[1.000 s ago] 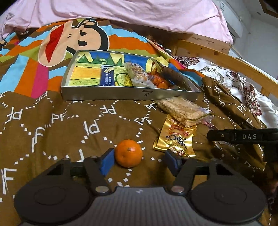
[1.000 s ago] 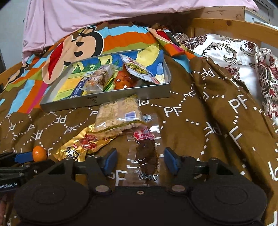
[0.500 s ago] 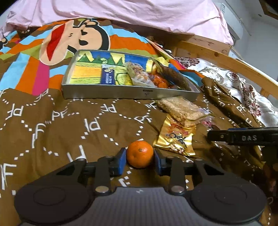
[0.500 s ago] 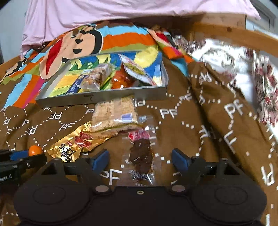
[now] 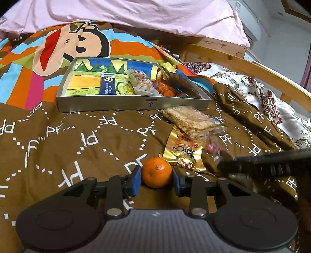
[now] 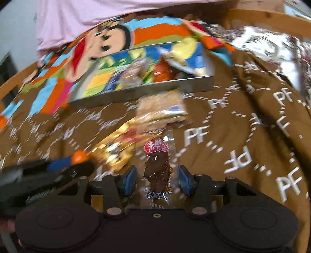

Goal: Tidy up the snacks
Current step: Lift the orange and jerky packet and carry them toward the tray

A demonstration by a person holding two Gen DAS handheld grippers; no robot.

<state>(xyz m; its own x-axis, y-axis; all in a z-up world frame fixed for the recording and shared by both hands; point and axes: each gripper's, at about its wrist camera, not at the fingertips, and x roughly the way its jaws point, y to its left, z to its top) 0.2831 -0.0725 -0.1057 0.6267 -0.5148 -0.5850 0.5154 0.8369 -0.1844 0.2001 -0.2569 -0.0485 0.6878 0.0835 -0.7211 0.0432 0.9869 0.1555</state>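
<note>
A mandarin (image 5: 156, 171) sits on the brown quilt with my left gripper (image 5: 156, 180) shut on it, both blue pads against its sides. My right gripper (image 6: 157, 174) straddles a clear packet of dark dried meat (image 6: 155, 149). Its jaws are closing, and a small gap still shows on each side of the packet. A gold foil packet (image 5: 182, 153) and a bag of pale crisp cakes (image 5: 192, 120) lie between the grippers and the metal tray (image 5: 132, 103). The tray holds several snacks. The right wrist view is blurred.
A wooden bed rail (image 5: 233, 60) runs along the right behind a floral cloth (image 5: 262, 91). A pink sheet (image 5: 136, 13) lies beyond the tray. The right gripper's body (image 5: 262, 161) crosses the left view as a dark blur. Bare quilt stretches to the tray's left.
My left jaws have closed from wide apart onto the mandarin. My right gripper has moved forward over the meat packet, its jaws widening and then narrowing around it.
</note>
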